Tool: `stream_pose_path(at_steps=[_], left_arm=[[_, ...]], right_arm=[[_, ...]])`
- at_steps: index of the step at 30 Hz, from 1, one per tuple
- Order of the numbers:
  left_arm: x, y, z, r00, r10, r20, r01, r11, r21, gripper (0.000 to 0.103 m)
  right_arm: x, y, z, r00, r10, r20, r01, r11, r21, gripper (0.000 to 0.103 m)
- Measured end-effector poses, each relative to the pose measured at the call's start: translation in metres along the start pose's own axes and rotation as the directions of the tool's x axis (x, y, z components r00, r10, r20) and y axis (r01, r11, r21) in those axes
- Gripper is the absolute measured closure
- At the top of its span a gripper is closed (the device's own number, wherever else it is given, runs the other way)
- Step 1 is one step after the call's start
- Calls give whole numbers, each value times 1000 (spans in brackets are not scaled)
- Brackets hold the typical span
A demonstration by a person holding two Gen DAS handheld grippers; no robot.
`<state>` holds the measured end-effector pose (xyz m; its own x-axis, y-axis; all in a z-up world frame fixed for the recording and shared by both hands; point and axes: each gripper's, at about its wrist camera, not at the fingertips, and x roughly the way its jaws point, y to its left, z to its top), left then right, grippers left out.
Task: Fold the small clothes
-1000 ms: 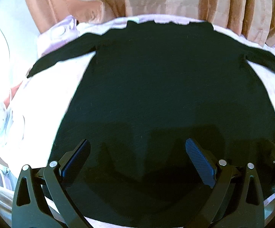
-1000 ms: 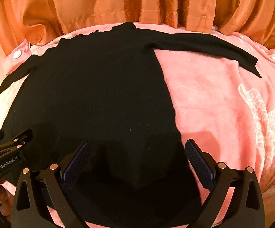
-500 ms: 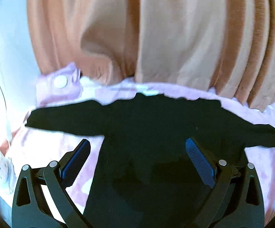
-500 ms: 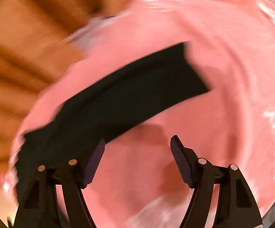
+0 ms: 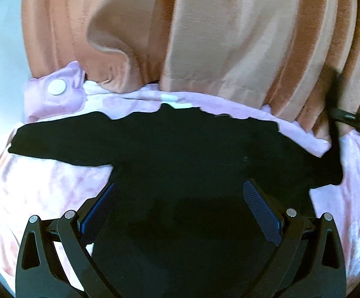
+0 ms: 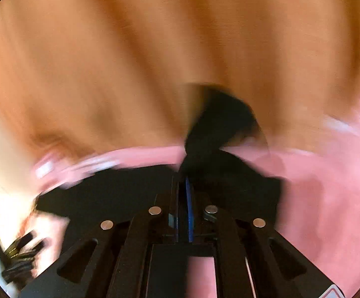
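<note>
1. The right gripper (image 6: 183, 193) has just been closing and now pinches the sleeve (image 6: 219, 124) of the black sweater (image 5: 180, 154), lifted above the pink blanket (image 6: 329, 198).
2. The left gripper (image 5: 180, 208) stands wide apart, empty, over the sweater's body.
3. The sweater lies flat near the blanket's far edge, under the orange curtain (image 5: 204, 37)

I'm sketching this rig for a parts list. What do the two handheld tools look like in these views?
Both look alike. The left tool has a matte black skeleton frame with triangular cut-outs, silver round pins at the joints, and two fingers faced with dark blue ribbed pads. The right tool shows the same black linkage, silver pins and blue pad faces. No cables or sleeves are visible.
</note>
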<state>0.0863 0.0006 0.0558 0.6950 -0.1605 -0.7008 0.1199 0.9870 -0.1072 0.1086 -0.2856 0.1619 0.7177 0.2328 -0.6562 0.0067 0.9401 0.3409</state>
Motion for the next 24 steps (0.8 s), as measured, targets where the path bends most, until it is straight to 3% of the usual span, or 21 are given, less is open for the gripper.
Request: stream_pose_path(at_steps=[3,5,6,8,9,11,13,16,18,20,21,22,23,24], left_arm=[[3,5,0,998,-56,-22,56,998,-9,5],[11,14,2,995,-81,-56,79,996,-36,5],[15,18,2,994,-92,-65,88,995,-49,5],[39,30,7,983,-135,-127,121,987,-107,5],[50,33,9,977,-150,-153,130,982,-136,5],[73,36,12,969,-162,-185,123,971,-205,5],[101,30,17,954,-209,-214,153,956,-249,5],[134,16,22,937,-249,-244,169,937,-306,5],[152,3,24,928,-264,-263,178,934,-309,6],[166,-5,26,932,-244,-269,158,939,-305,13],[169,-9,29,942,-213,-258,135,947,-290,21],[170,-11,31,949,-201,-243,130,952,-279,41],[172,-15,34,949,-211,-234,147,953,-264,54],[174,-15,36,942,-244,-230,178,945,-275,77]], right_arm=[[56,69,-17,991,95,-94,-107,985,-135,81],[68,82,-31,995,64,-83,-76,985,-155,80],[64,77,-38,997,51,-55,-57,991,-118,79],[36,57,-56,1000,-27,11,27,999,-20,59],[24,42,-67,994,-103,41,102,994,46,56],[10,11,-83,987,-154,46,146,979,145,55],[11,-13,-106,986,-166,-4,162,956,246,55],[27,-27,-120,980,-185,-75,198,946,258,55],[31,-38,-126,978,-196,-75,209,937,279,55],[38,-58,-125,977,-192,-87,210,921,326,53],[41,-63,-126,977,-191,-91,211,917,340,52],[45,-71,-125,979,-183,-93,204,913,352,52],[45,-73,-124,978,-184,-94,206,912,355,52],[50,-77,-122,980,-177,-89,198,913,357,52]])
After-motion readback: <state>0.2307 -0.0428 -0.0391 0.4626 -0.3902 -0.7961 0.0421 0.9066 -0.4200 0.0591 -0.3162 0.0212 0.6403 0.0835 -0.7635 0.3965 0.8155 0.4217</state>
